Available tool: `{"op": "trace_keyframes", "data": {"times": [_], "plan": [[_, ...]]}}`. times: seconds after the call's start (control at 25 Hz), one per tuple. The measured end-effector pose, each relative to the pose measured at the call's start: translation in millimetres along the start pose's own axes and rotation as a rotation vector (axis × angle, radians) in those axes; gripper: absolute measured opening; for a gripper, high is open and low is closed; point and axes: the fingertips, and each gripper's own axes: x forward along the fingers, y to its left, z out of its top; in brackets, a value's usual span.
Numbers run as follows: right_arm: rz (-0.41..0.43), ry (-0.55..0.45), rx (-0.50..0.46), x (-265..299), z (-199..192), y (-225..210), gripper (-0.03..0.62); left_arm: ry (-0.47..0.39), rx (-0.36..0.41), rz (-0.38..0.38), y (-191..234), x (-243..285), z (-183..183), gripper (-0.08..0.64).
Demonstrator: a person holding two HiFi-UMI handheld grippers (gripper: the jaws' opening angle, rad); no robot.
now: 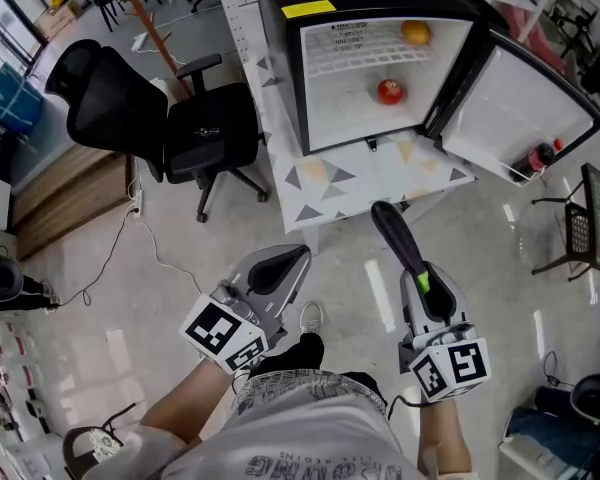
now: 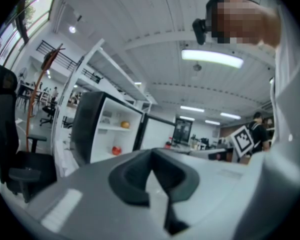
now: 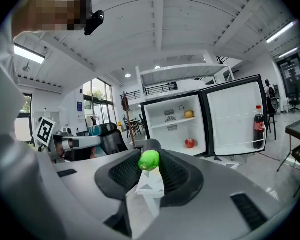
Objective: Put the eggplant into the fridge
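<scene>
Beyond the right tool (image 1: 427, 290) gripping the eggplant (image 1: 392, 226), the fridge door (image 1: 515, 108) stands wide.

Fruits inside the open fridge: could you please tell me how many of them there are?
2. An orange fruit sits on the upper shelf of the fridge; a red fruit lies on the level below. The back corners are not fully visible.
</scene>
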Motion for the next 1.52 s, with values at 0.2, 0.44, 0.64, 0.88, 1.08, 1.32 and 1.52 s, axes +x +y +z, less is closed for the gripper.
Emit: {"op": "trace_keyframes", "data": {"times": [0.2,0.44,0.64,0.88,1.08,1.32,1.52], "plan": [[-0.013,-0.007,-0.011,31.1,17.0,2.7,0.112,-0.004,0.005,-0.017,30.9,10.6,14.7,0.006],[-0.016,-0.014,-0.021,55.4,26.6,6.2,0.112,-0.019,0.008,-0.012,57.0,13.5,26.3,0.006],[-0.019,-0.022,-0.031,67.5,33.9,5.8,0.112,-0.024,0.008,-0.009,68.9,14.7,30.8,0.006],[-0.022,-0.029,-0.034,80.2,38.2,0.6,0.112,-0.024,0.009,-0.011,78.5,21.9,32.4,0.006],[-0.018,-0.030,-0.031,93.1,40.8,-11.8,0.112,-0.019,0.009,-0.006,85.0,33.6,33.3,0.006],[0.009,-0.020,-0.028,120.9,42.6,-35.4,0.112,-0.003,0.003,0.026,98.1,55.8,30.5,0.006],[0.030,-0.014,-0.029,146.1,49.7,-63.0,0.112,0.013,-0.001,0.050,106.3,82.8,29.2,0.006]]}}
